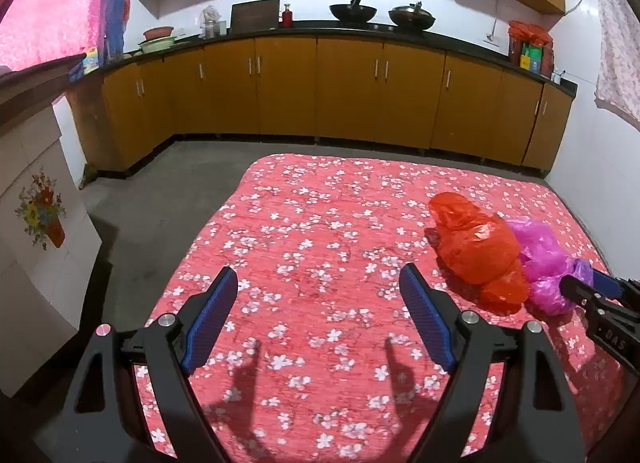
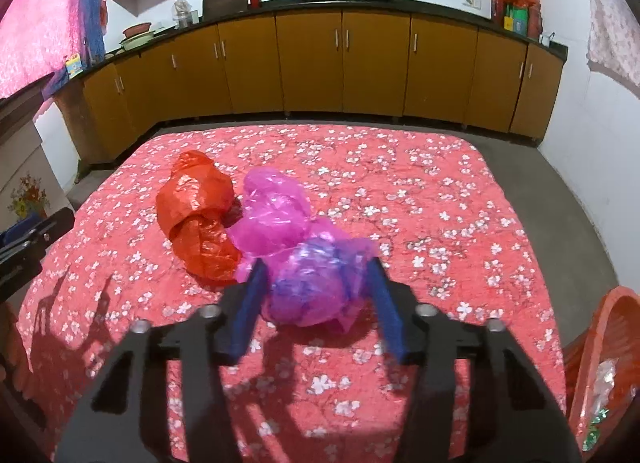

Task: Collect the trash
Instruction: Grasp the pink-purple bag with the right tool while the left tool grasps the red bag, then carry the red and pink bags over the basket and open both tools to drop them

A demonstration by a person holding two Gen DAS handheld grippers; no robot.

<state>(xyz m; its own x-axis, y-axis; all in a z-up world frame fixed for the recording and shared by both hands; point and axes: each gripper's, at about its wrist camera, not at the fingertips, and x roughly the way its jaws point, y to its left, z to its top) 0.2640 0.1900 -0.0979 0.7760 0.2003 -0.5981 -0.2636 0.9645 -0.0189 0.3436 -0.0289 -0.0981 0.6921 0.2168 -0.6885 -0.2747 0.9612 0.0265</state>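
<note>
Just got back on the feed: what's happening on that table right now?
The right gripper has its jaws around the crumpled pink plastic bag on the flowered tablecloth. The red plastic bag lies beside it, untouched. The left gripper hovers open and empty over the cloth. An orange basket waits at the table's right edge.

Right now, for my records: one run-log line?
right gripper: closing on pink bag | left gripper: open, empty | red bag: on table

Red cloth point(image 2: 420, 191) with white blossoms, orange-red bag point(image 2: 196, 203), magenta bag point(image 2: 280, 215), blue-padded black tongs point(image 2: 318, 267).
</note>
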